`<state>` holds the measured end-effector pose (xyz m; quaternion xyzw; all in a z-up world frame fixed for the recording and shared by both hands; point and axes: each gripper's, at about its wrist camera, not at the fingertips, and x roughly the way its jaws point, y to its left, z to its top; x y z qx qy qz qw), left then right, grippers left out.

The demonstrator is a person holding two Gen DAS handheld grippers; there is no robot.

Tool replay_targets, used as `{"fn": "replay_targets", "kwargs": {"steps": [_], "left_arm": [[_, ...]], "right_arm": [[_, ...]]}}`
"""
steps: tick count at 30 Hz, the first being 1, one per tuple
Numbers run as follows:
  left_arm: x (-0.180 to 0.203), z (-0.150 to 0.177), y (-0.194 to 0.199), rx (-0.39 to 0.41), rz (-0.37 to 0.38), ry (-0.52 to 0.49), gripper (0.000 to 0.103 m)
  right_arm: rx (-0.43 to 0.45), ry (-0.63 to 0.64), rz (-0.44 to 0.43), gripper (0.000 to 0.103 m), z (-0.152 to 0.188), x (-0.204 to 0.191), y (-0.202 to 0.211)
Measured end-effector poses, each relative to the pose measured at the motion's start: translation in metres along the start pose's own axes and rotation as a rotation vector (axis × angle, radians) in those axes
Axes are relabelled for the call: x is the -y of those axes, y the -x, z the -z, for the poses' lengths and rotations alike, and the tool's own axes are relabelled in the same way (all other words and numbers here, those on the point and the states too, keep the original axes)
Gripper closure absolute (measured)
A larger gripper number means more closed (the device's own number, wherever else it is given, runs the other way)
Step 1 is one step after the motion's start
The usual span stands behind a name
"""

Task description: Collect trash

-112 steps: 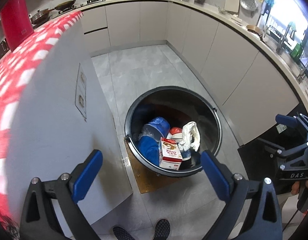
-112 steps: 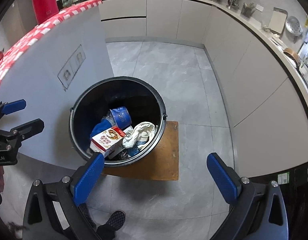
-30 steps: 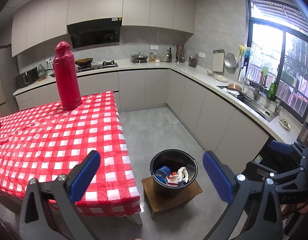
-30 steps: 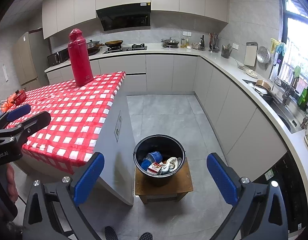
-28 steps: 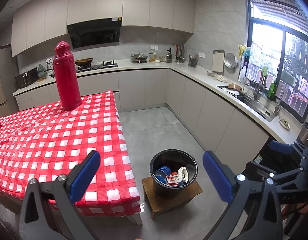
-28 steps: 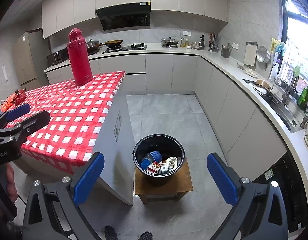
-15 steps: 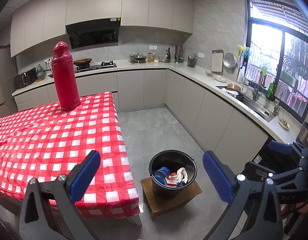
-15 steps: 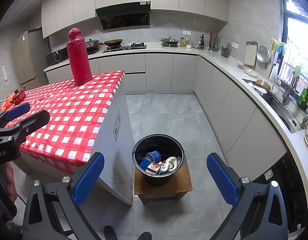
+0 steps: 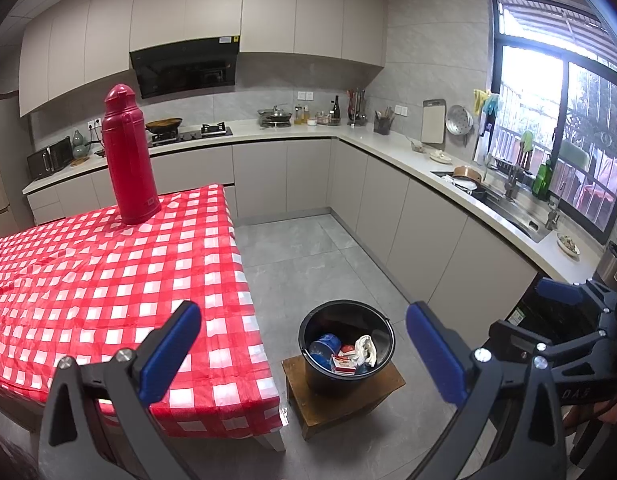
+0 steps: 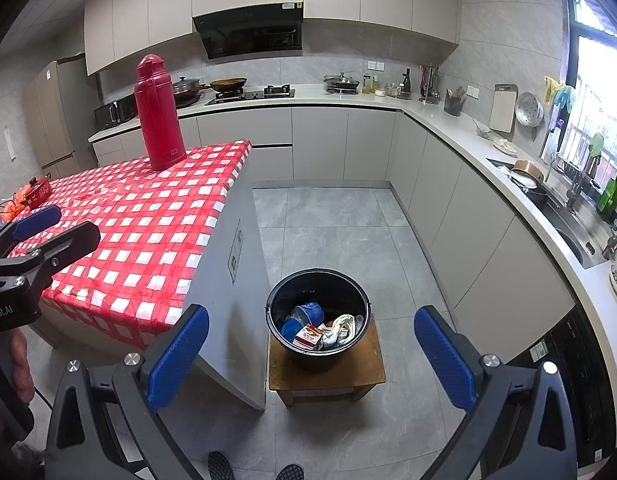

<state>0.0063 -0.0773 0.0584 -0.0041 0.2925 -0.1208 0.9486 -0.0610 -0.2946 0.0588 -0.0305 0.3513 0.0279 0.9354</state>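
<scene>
Kitchen floor: black bin (image 10: 318,312) of trash on wooden stool (image 10: 328,376). Left gripper (image 9: 300,352) reads "DAS"-marked neighbour; right gripper (image 10: 312,352) likewise empty, both spread wide.

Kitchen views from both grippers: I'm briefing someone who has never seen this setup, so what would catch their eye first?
Probably the red checked tablecloth covering the island on the left, with a tall red thermos standing upright near its far end. Next, the black trash bucket on a low wooden stool on the floor beside the island, already holding a carton, blue items and crumpled white material. Both grippers frame the scene, open and empty.
</scene>
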Motion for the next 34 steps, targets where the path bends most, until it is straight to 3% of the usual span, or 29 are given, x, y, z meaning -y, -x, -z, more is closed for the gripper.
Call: {"fn": "replay_targets", "kwargs": {"steps": [20,26,29,34], "left_arm": [[-0.0032,0.0014,0.0032,0.014,-0.015,0.001,0.0],[0.002,0.0063,0.005,0.049,0.001,-0.059,0.0],[0.0002,0.0078,0.001,0.037,0.049,-0.037,0.0],[0.0025,0.009,-0.0026,0.017,0.041,-0.025,0.0]], "right_arm": [[0.004,0.012,-0.009,0.0,-0.003,-0.0019,0.003],[0.003,0.011,-0.01,0.0,-0.0026,-0.0022,0.0028],[0.002,0.011,-0.01,0.0,-0.0022,-0.0014,0.0031],[-0.005,0.008,-0.009,0.0,-0.0005,0.0036,0.0019]]}}
